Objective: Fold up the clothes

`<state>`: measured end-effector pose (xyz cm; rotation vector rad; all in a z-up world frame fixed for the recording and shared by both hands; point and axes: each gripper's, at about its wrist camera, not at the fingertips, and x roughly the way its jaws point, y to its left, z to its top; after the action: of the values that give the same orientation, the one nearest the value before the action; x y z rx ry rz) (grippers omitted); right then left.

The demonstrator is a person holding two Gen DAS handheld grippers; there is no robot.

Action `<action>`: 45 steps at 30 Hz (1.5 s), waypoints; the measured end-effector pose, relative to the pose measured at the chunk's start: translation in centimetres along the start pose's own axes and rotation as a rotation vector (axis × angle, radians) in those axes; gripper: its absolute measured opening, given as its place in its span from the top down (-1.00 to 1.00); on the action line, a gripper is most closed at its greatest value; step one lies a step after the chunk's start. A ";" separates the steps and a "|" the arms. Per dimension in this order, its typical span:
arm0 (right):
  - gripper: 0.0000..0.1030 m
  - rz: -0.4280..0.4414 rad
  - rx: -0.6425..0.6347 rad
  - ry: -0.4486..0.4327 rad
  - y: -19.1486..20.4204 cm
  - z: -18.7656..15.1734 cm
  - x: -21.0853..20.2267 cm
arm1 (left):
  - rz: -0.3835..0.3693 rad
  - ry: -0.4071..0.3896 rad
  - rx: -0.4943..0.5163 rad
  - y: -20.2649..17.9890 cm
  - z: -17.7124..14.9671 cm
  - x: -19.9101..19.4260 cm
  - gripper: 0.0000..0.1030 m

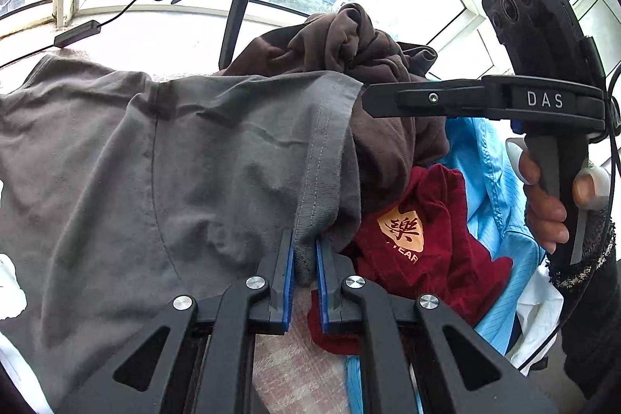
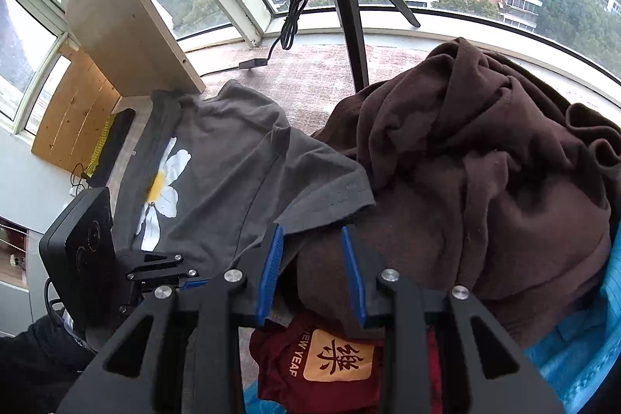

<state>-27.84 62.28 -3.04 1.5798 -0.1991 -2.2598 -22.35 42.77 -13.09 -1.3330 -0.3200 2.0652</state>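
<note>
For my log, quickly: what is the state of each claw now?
Left claw: shut on the grey T-shirt sleeve hem.
Right claw: open, holding nothing, at the sleeve edge.

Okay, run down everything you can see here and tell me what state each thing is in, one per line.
Left gripper: shut on grey T-shirt's sleeve hem.
Right gripper: open, at sleeve edge.
Grey T-shirt: spread out, partly lifted.
Brown garment: crumpled, unfolded.
Red garment: bunched.
Blue garment: rumpled, underneath.

T-shirt (image 2: 217, 161): flat on the table, left of the clothes pile (image 2: 477, 189); its sleeve edge overlaps the pile.
Tripod (image 2: 349, 10): behind both, by the window.
Left gripper (image 1: 304, 262): at the sleeve hem.
Right gripper (image 2: 312, 258): over the pile's near edge.
</note>
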 end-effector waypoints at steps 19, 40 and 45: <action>0.40 -0.319 -0.149 -0.085 7.5 1.0 -14.8 | 0.068 -0.084 0.072 -3.9 0.5 -8.1 0.46; 0.27 0.353 0.002 -0.246 6.5 3.8 -15.2 | 0.001 -0.166 0.022 -4.4 2.8 -8.8 0.38; 0.26 0.181 -0.058 -0.227 5.7 3.5 -12.6 | 0.054 -0.151 0.017 -3.3 1.4 -7.3 0.38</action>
<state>-26.08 61.52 11.08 1.2227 -0.3206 -2.2756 -20.35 40.80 -5.49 -1.1904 -0.3337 2.2138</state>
